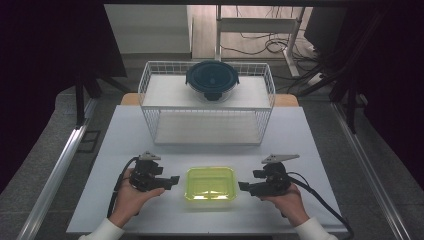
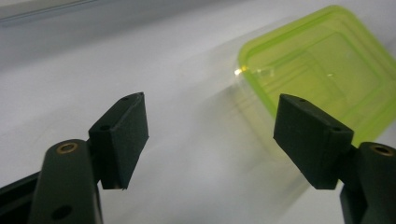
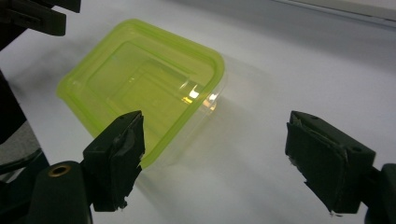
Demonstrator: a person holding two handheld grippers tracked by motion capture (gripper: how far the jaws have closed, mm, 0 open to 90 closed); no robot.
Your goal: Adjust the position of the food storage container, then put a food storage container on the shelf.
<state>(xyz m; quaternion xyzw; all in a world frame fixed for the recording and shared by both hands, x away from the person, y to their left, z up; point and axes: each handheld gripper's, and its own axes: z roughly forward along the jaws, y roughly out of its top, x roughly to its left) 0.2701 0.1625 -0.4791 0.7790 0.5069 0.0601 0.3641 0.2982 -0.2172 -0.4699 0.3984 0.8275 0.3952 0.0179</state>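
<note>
Left gripper (image 1: 172,180): jaws spread, empty, just left of the box. Green plastic box (image 1: 210,183): lidded, flat on the desk (image 1: 300,135), near the front edge, between both grippers. Right gripper (image 1: 242,186): jaws spread, empty, just right of the box. Advice: close in level from both sides, pads square on the rim, before lifting. Behind: wire basket (image 1: 150,75) holding a round dark-lidded container (image 1: 212,80).
</note>
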